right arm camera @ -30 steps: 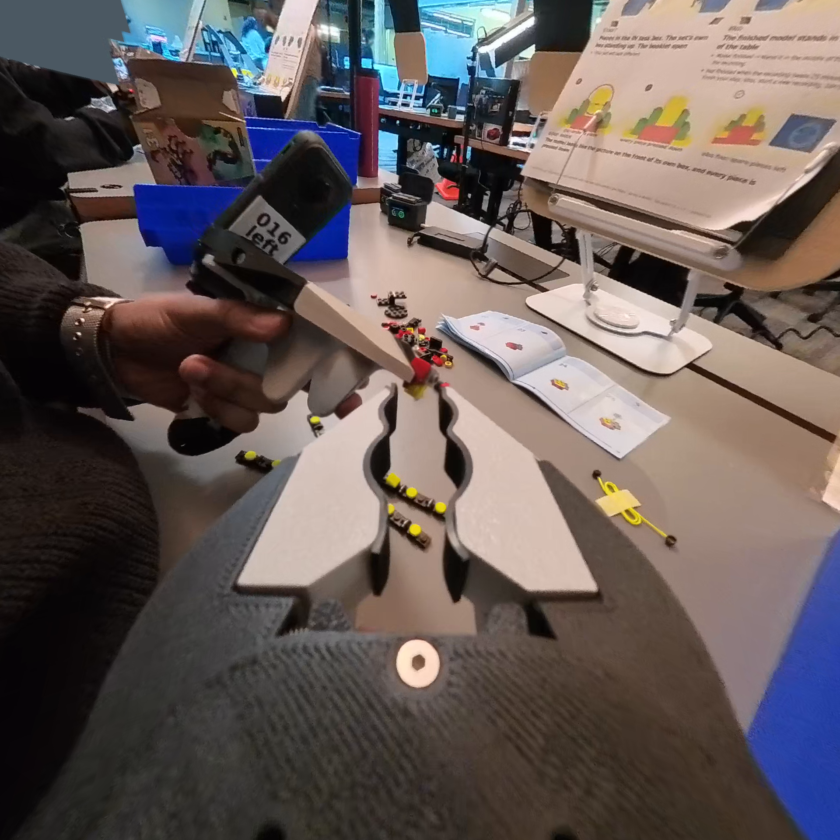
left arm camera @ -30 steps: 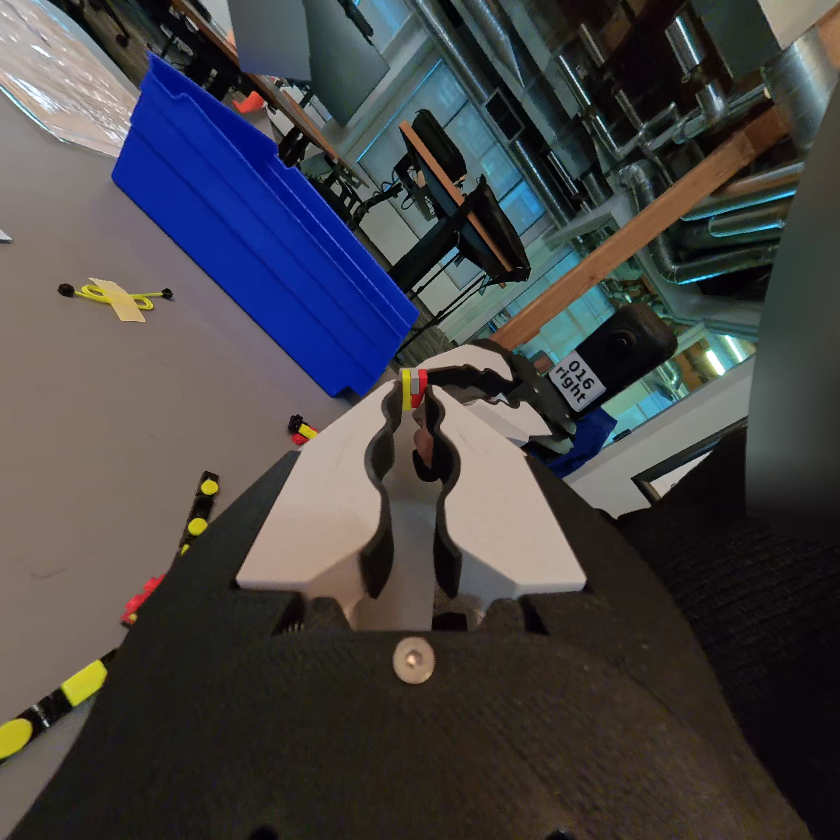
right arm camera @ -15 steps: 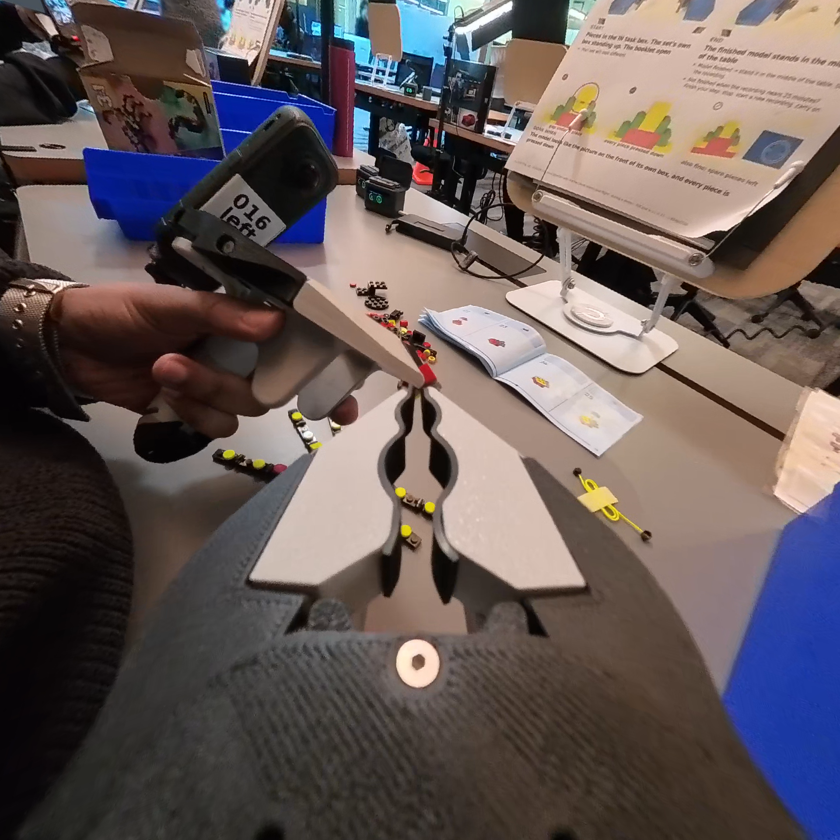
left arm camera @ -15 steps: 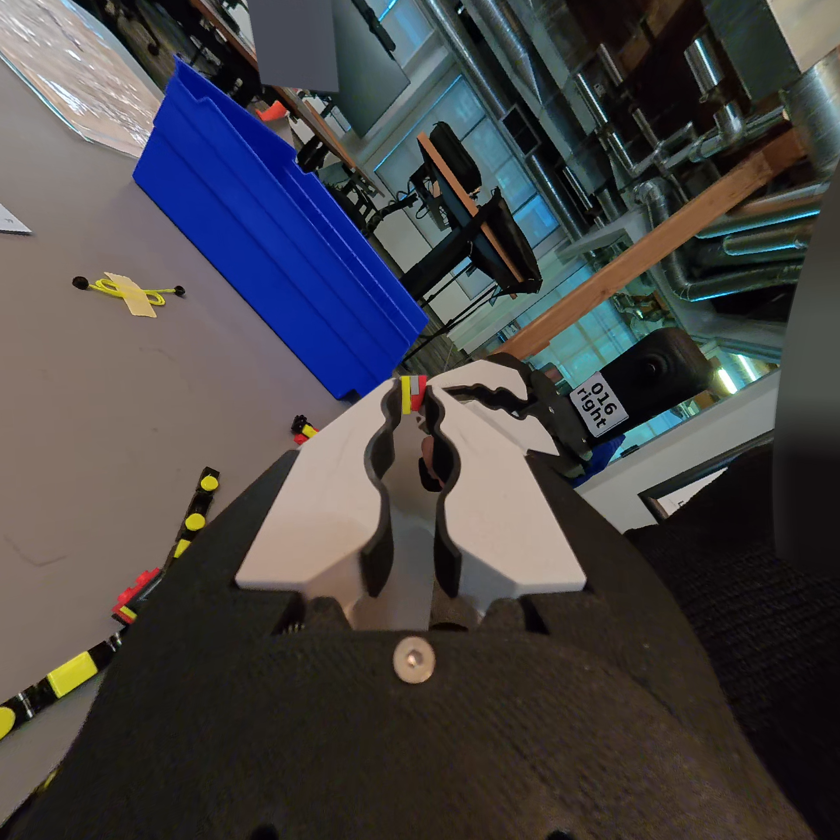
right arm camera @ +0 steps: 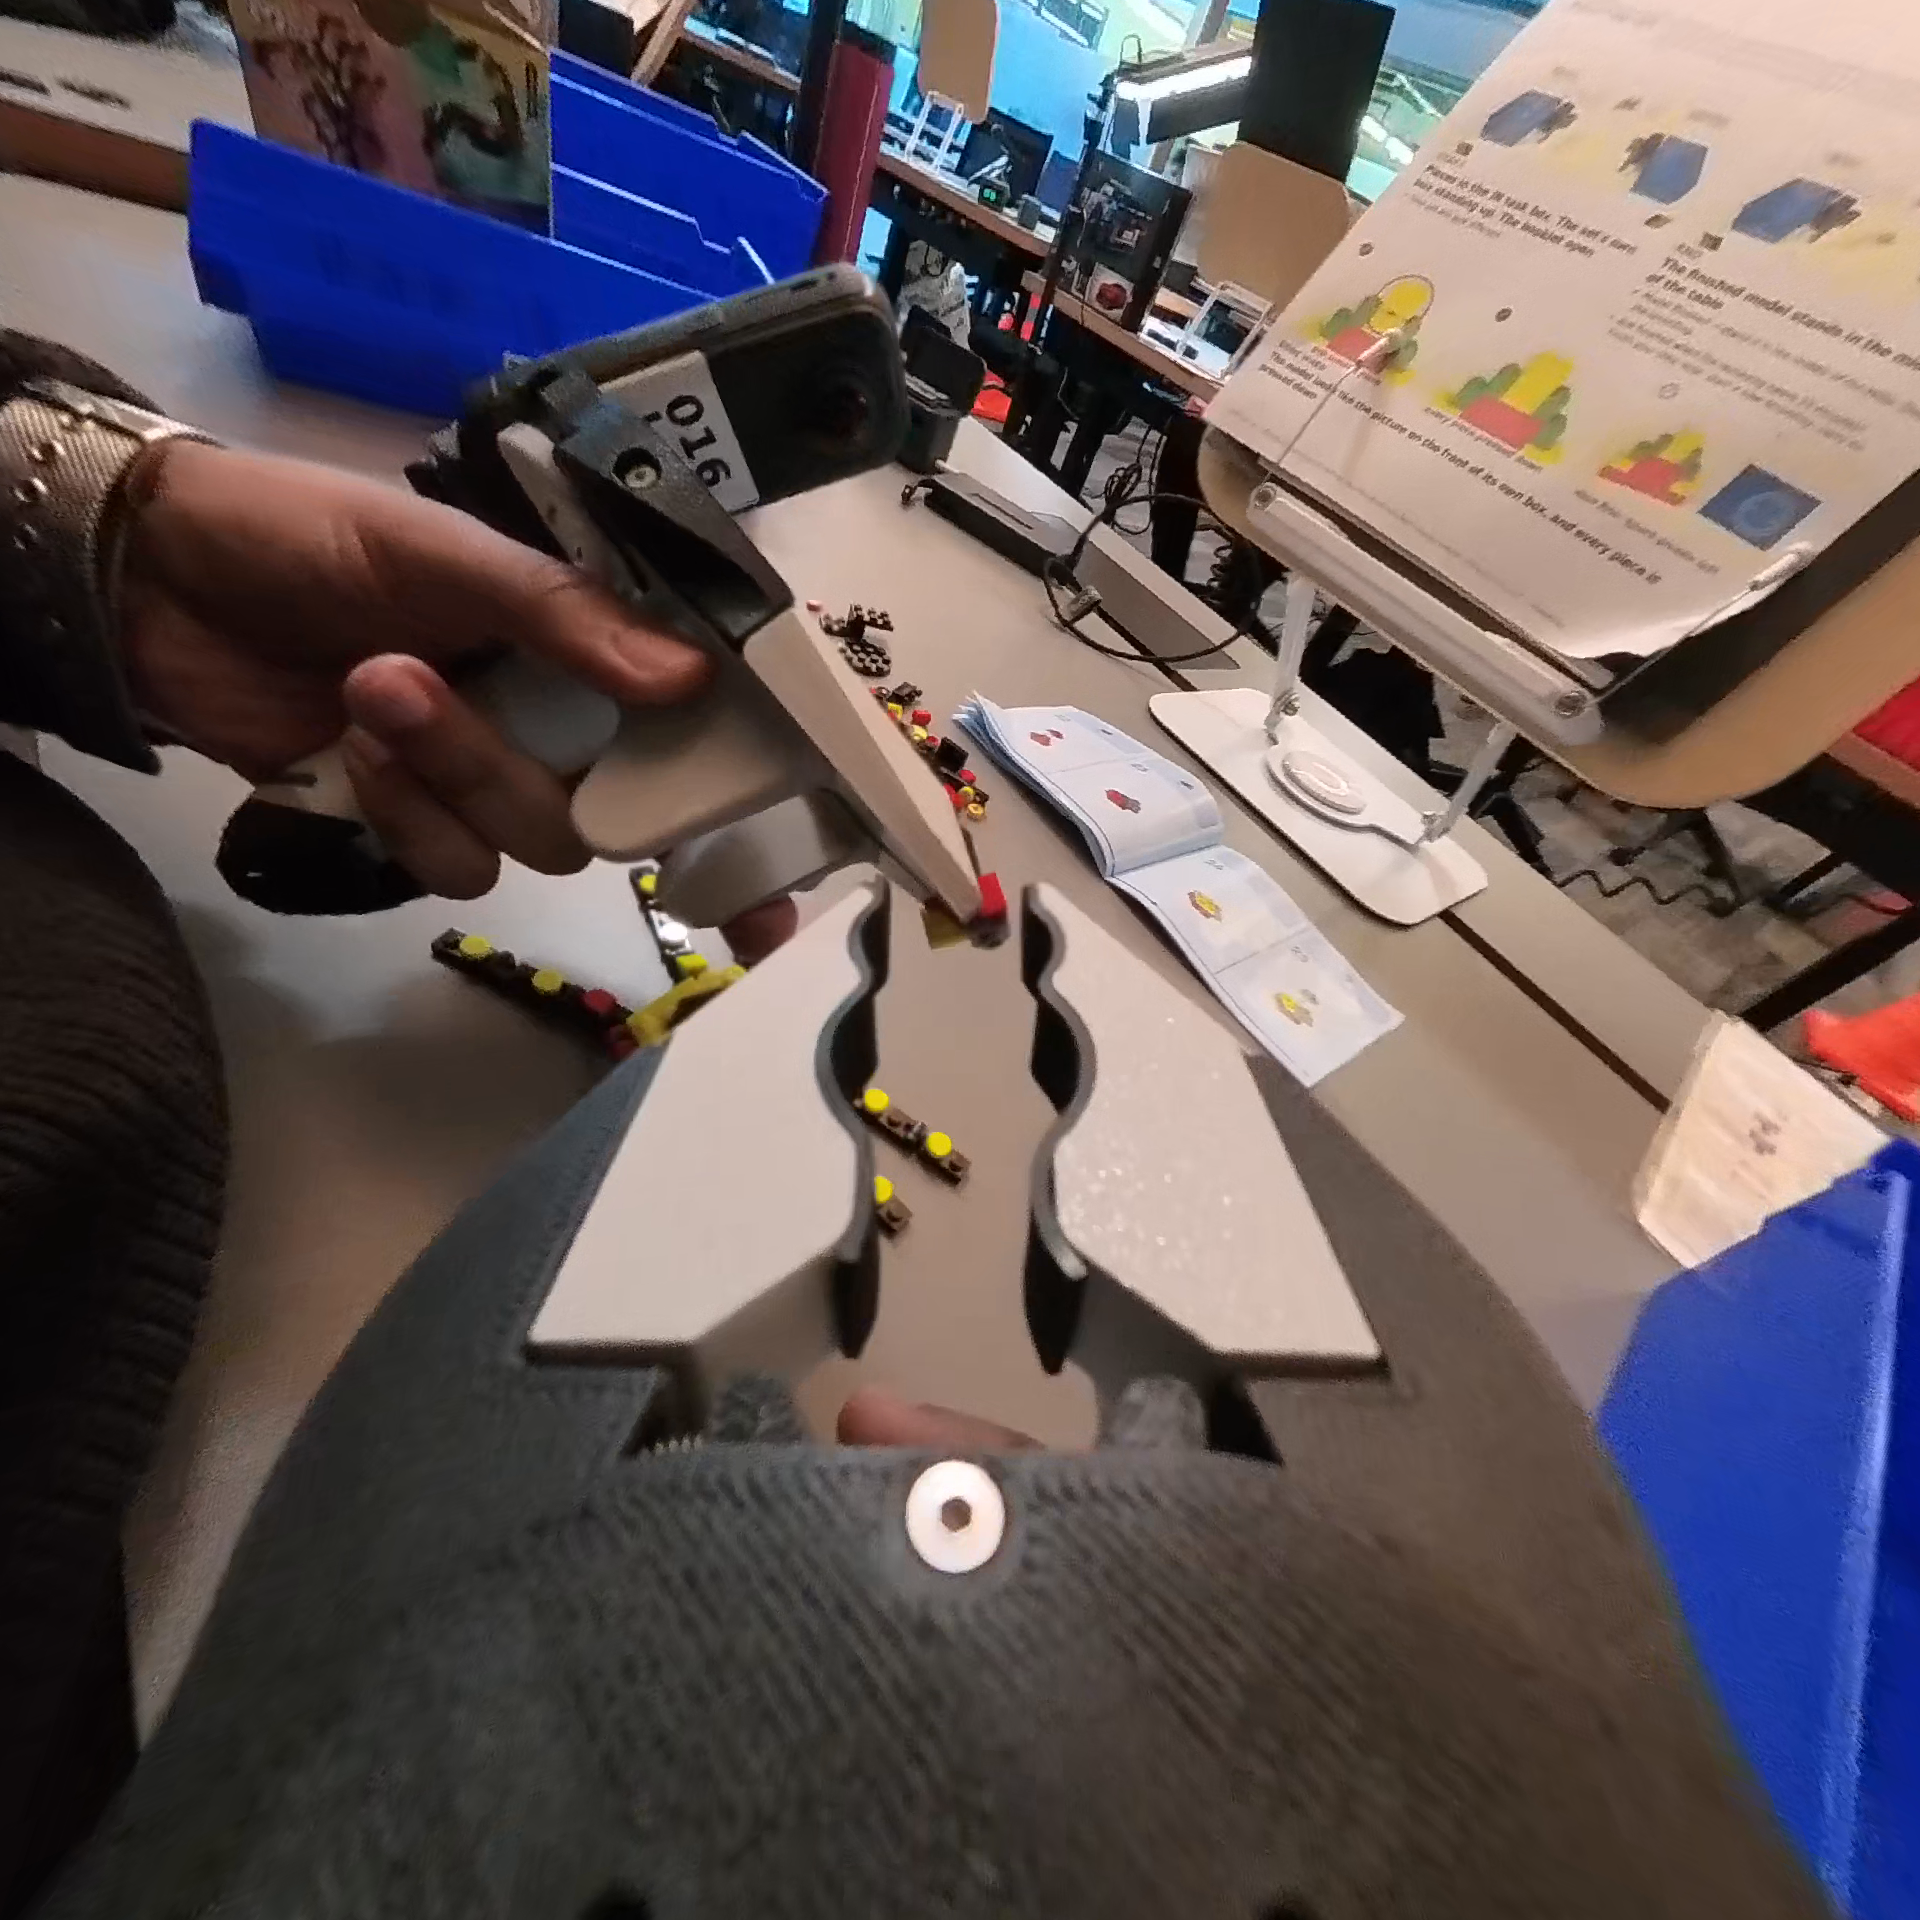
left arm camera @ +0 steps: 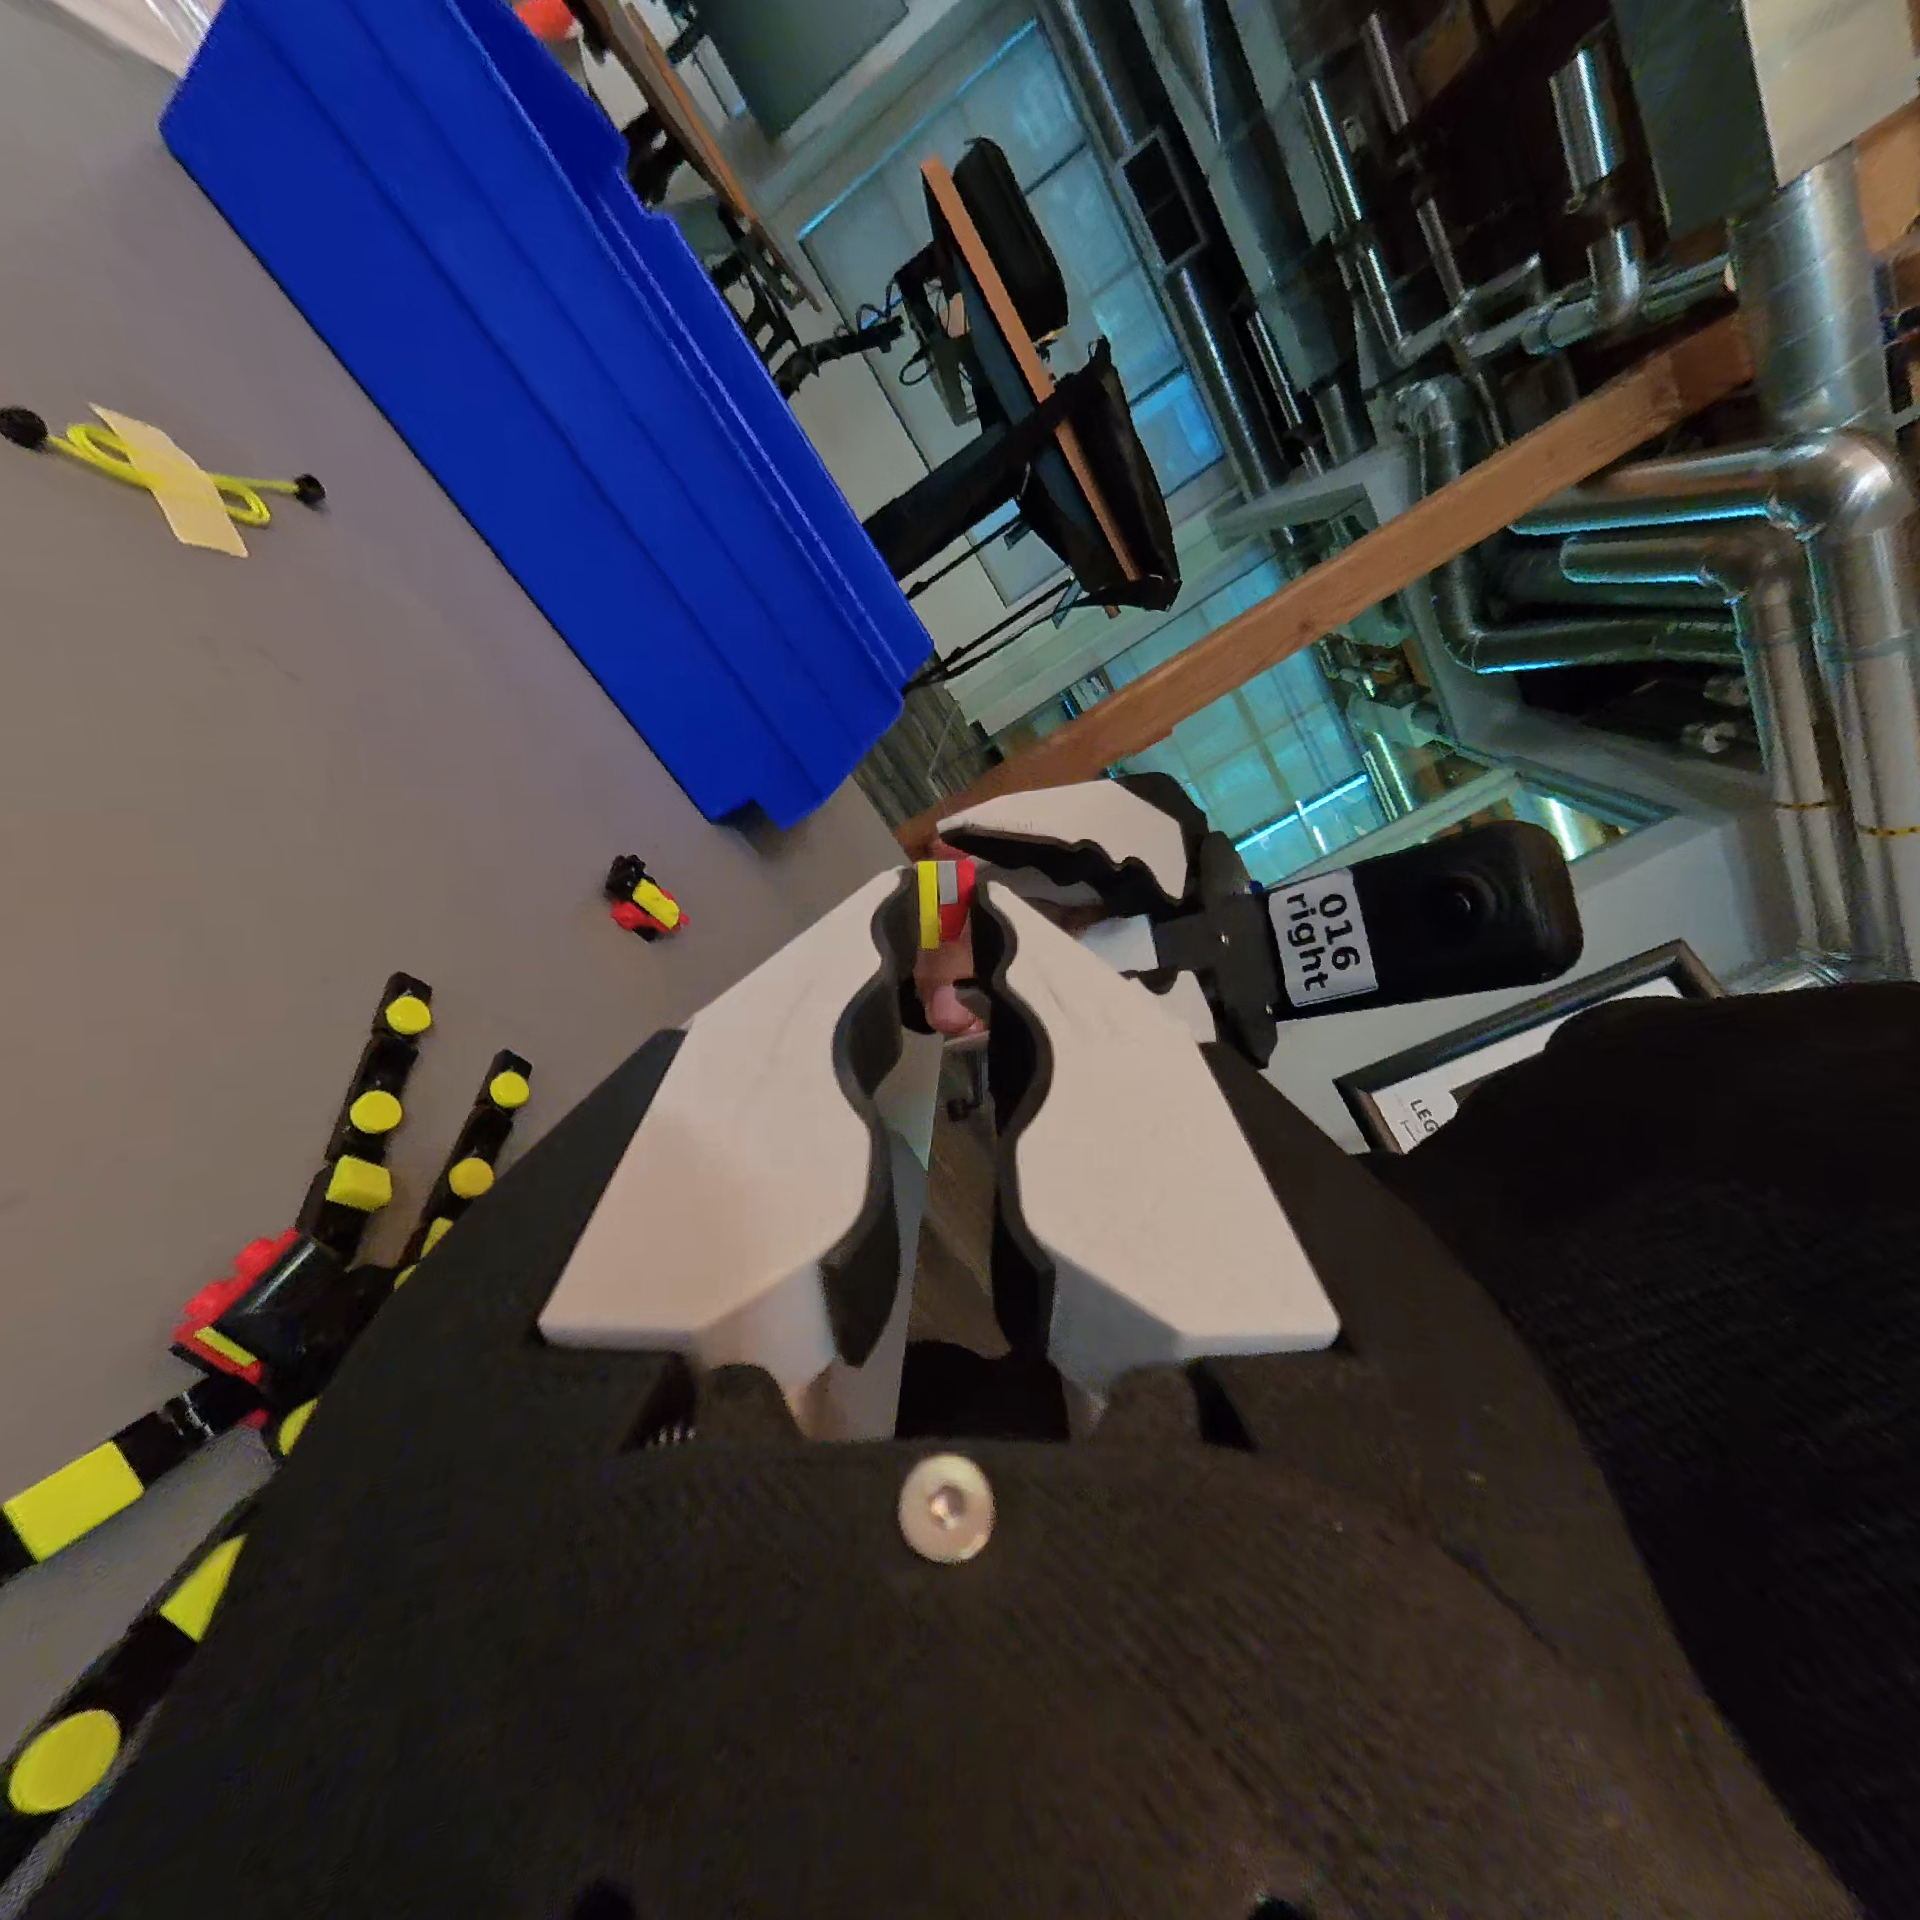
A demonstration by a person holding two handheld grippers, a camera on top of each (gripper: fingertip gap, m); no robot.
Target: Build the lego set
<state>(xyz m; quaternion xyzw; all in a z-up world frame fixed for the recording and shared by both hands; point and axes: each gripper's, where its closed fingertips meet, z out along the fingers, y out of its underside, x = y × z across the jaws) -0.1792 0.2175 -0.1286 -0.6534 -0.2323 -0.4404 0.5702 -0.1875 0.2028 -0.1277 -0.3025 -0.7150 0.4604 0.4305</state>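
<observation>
Build looks early-to-mid, judging by how much sits loose: the grey surface (right arm camera: 1475,1049) carries most of the set unassembled. Biggest bits first: blue bin (left arm camera: 540,343) at the far edge w/ nothing of the build visible in it; the instruction sheet on its stand (right arm camera: 1621,343) and the open booklet (right arm camera: 1174,842) lie beyond the work spot. Done so far, as far as visible: a few black strips w/ yellow studs (left arm camera: 384,1112) laid near each other, one joined to a red/black chunk (left arm camera: 255,1320); a small red-yellow sub-assy (left arm camera: 644,899) sits apart nearer the bin. A scatter of loose pieces (right arm camera: 925,727) by the booklet remains to be used, so most of the model is left. In hand: left claw (left arm camera: 940,899) pressed together, pinching a small red-yellow stack (right arm camera: 971,909) above the surface. Right claw (right arm camera: 951,914) is spread, tips either side of that stack, not touching it. Prob. a hand-off or a press-fit step.
</observation>
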